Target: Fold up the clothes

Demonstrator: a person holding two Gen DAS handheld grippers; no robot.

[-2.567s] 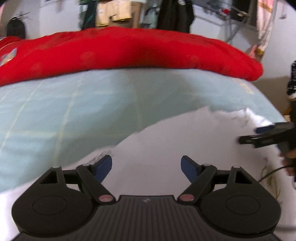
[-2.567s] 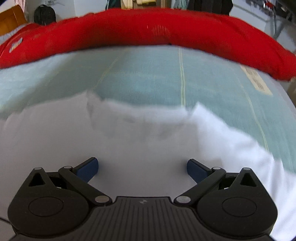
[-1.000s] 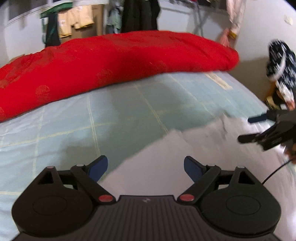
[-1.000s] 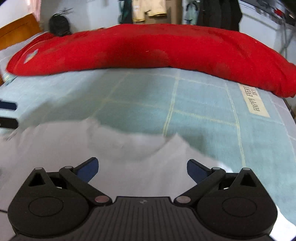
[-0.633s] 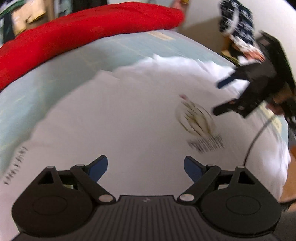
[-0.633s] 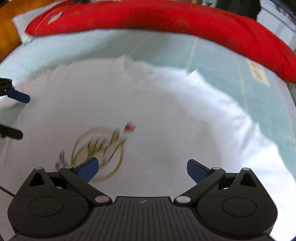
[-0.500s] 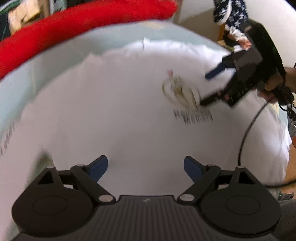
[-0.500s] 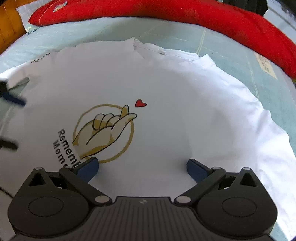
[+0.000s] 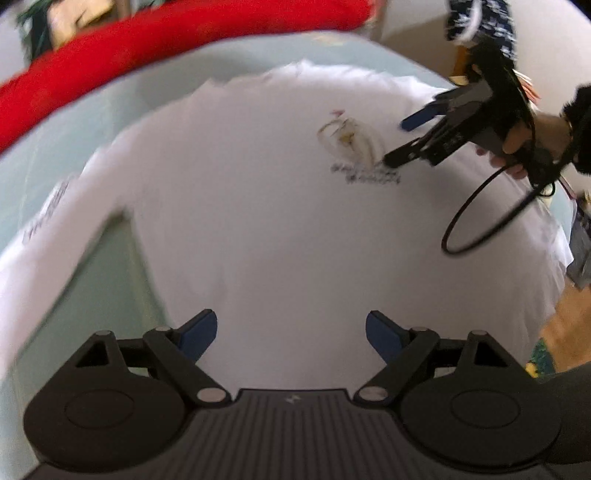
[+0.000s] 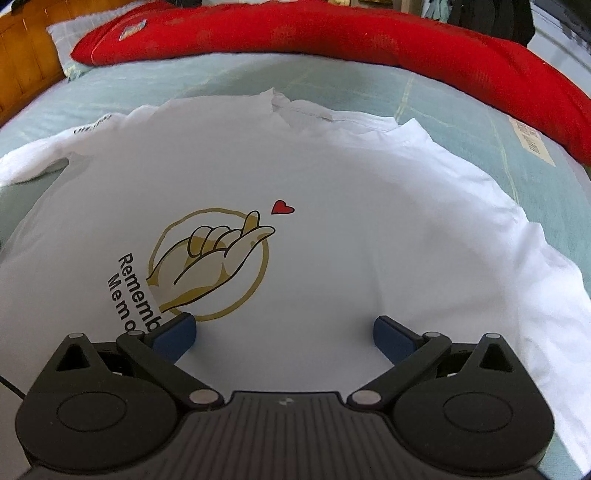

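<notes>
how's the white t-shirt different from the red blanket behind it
The white t-shirt lies flat, print up, near the camera; the red blanket is a thick roll along the bed's far edge. The t-shirt shows a hand and heart; the blanket looks mostly plain. Both rest on the pale green sheet.

I see a white shirt (image 10: pixel 369 206) with a printed emblem (image 10: pixel 208 264): a gold ring around a cream hand outlined in black, and a small red heart (image 10: pixel 282 207) beside the fingertips. Black lettering (image 10: pixel 135 291) runs by the ring, and more black lettering marks a sleeve (image 10: pixel 90 123). The sheet (image 10: pixel 221 77) is pale green with a thin yellowish grid. The quilt (image 10: pixel 369 33) behind is plain red. My left gripper (image 9: pixel 291 334) and right gripper (image 10: pixel 284 334) are black with blue pads (image 10: pixel 175 332). The headboard (image 10: pixel 22 62) is orange-brown wood
</notes>
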